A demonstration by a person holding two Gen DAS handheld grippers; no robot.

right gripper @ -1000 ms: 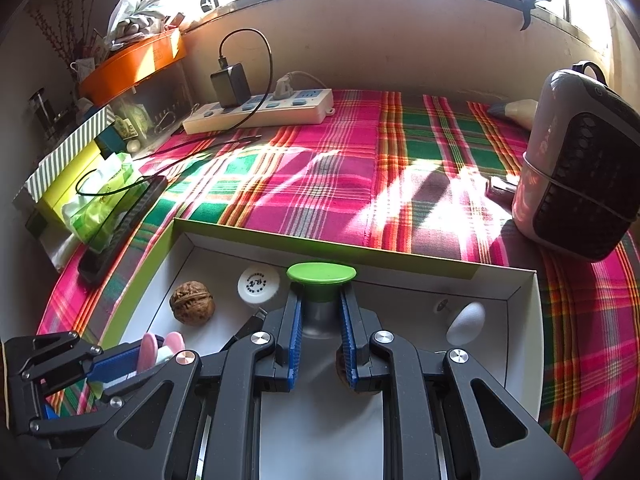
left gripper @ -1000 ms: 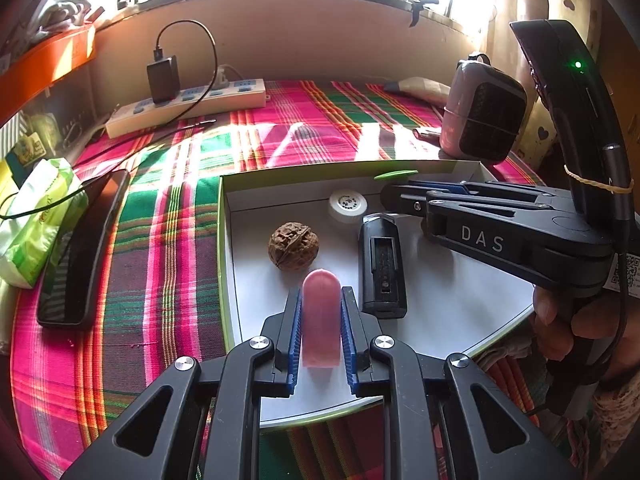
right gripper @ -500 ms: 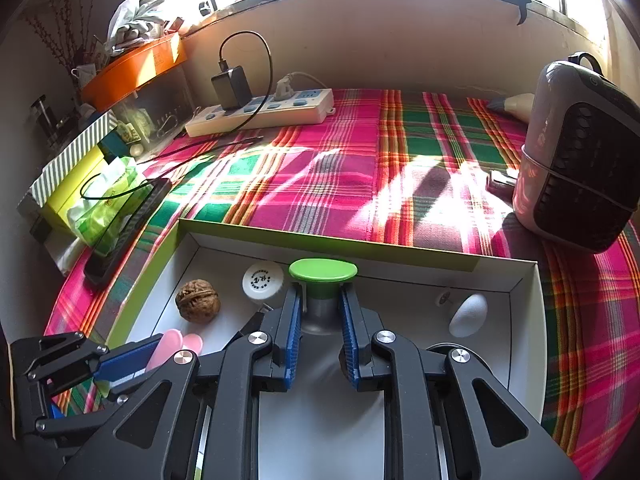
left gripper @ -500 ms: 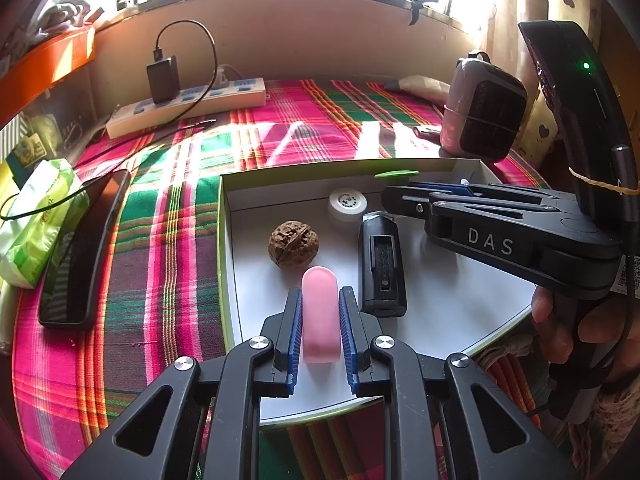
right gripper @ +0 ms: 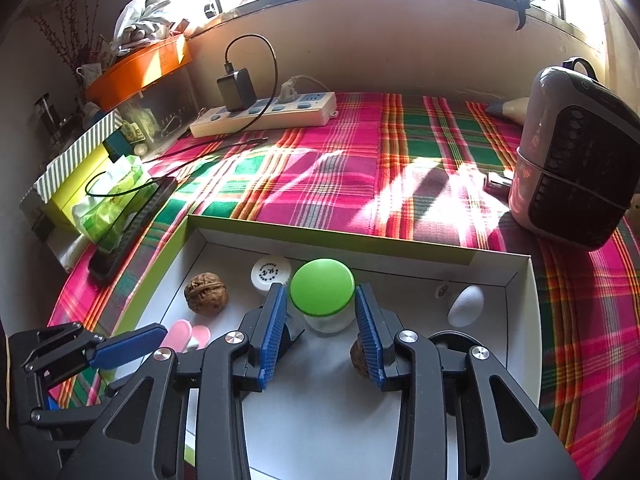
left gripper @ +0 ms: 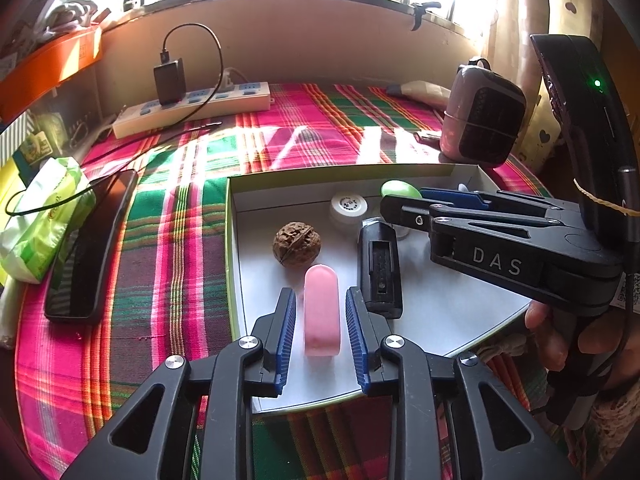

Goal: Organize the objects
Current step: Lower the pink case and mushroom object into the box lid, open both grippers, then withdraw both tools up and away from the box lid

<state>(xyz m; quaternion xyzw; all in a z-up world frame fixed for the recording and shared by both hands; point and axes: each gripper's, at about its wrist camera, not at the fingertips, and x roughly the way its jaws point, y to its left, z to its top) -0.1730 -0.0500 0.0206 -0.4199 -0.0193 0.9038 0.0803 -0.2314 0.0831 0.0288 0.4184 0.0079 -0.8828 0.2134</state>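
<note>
Both tongs have just been opening; I'm seeing the left tongs [left gripper: 320,332] gaping around the smooth pink capsule [left gripper: 321,312]; right tongs [right gripper: 320,332] are flanking the green-lidded jar [right gripper: 322,294], pads apart.

Left claw [left gripper: 321,334] just opening, pink bar [left gripper: 321,310] between, untouched
</note>
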